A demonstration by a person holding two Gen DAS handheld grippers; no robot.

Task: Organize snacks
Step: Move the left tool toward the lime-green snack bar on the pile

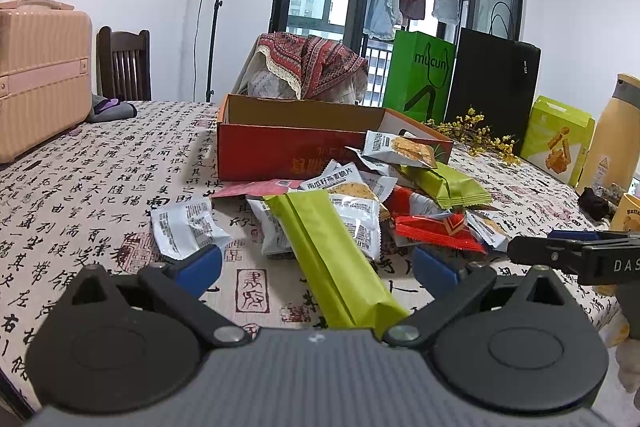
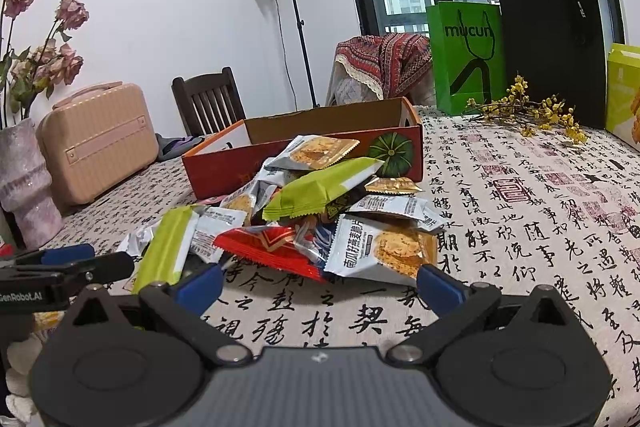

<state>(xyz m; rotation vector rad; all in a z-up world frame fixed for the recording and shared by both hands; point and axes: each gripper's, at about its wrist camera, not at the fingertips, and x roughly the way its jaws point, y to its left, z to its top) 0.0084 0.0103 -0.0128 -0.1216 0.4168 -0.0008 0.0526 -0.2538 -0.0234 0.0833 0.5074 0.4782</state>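
A pile of snack packets in white, green and red lies on the tablecloth in front of an open orange-red cardboard box. My left gripper is open, and a long green packet lies flat between its blue fingers, touching neither. In the right wrist view the same pile sits just ahead of my right gripper, which is open and holds nothing. A white oat-crisp packet lies near its right finger and a red packet near the middle. The box stands behind the pile.
A pink hard case and a vase of dried roses stand at the left. A green paper bag, a black bag, a yellow flower sprig, a yellow-green carton and a yellow bottle line the right and back.
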